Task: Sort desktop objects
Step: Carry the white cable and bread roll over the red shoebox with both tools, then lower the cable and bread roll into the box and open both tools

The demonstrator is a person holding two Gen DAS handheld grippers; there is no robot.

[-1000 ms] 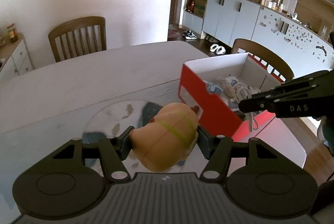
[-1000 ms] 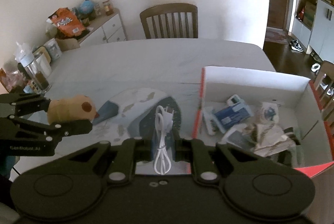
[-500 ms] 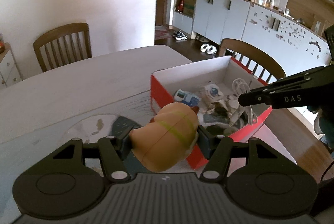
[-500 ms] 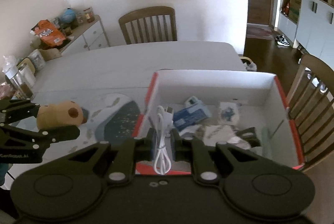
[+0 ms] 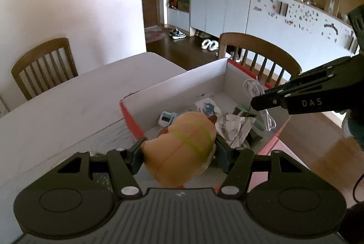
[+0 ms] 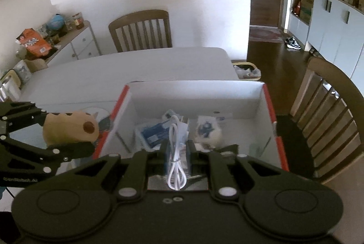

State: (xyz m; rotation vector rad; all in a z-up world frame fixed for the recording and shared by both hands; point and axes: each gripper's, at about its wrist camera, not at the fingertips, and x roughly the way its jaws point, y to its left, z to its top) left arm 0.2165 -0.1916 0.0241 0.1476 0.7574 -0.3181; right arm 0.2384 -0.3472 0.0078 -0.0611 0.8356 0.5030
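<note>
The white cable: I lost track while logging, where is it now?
The white cable is clamped in the right gripper, held above the red box; in the left wrist view it hangs at the right.

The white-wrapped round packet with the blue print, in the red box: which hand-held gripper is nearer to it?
Right. The right hand-held gripper, shut on the white cable, hangs over the box beside the packet. The left hand-held gripper, holding the plush toy, is outside the box's left wall.

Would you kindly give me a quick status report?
Left gripper shut on plush toy, at box edge. Right gripper shut on white cable, over box. Nothing blocking.
</note>
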